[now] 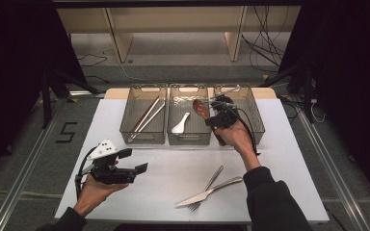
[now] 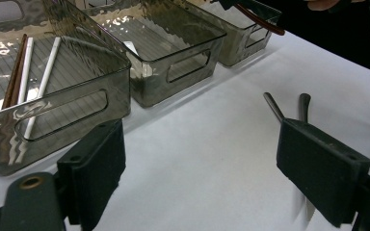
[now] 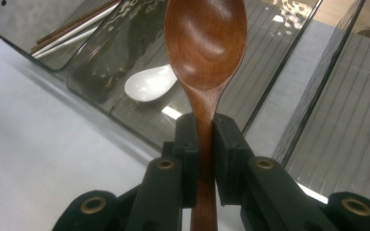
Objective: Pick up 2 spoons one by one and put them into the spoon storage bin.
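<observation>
My right gripper is shut on a brown wooden spoon and holds it above the three smoky plastic bins, about over the wall between the middle bin and the right bin. In the right gripper view the spoon rises bowl-up from between the closed jaws of that gripper, with a white ceramic spoon lying in the bin below. My left gripper rests at the front left of the table, open and with nothing in it.
The left bin holds chopsticks, white and brown. A metal fork and a knife lie crossed on the white table near its front edge. Their handles show beyond my left gripper's right jaw.
</observation>
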A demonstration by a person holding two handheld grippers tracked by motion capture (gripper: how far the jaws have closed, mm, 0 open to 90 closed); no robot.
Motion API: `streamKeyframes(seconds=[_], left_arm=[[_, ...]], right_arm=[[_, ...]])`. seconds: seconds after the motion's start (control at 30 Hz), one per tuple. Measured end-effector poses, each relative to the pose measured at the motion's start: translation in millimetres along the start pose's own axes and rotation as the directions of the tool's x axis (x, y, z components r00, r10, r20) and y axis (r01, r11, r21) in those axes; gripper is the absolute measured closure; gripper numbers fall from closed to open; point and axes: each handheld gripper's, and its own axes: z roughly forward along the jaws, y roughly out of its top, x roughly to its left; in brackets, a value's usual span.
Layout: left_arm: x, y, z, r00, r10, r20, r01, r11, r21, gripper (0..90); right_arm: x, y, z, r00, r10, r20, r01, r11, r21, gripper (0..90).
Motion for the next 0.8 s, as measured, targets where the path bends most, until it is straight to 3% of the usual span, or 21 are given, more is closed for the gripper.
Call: streamKeyframes(seconds=[0.37, 0.8], left_arm=[[-0.6, 0.4, 0.1, 1.0, 0.003, 0.001, -0.003, 1.0, -0.005, 16.8], [-0.3, 0.8, -0.8, 1.0, -0.004, 0.0, 0.004, 0.9999, -0.013, 16.7]], right_arm=[[-1.6, 20.9, 10.0, 0.9997, 0.022, 0.014, -0.022, 1.0, 0.0, 82.2], [-1.3, 31.4, 25.3, 0.9991, 0.037, 0.02, -0.038, 0.999, 0.019, 82.2]])
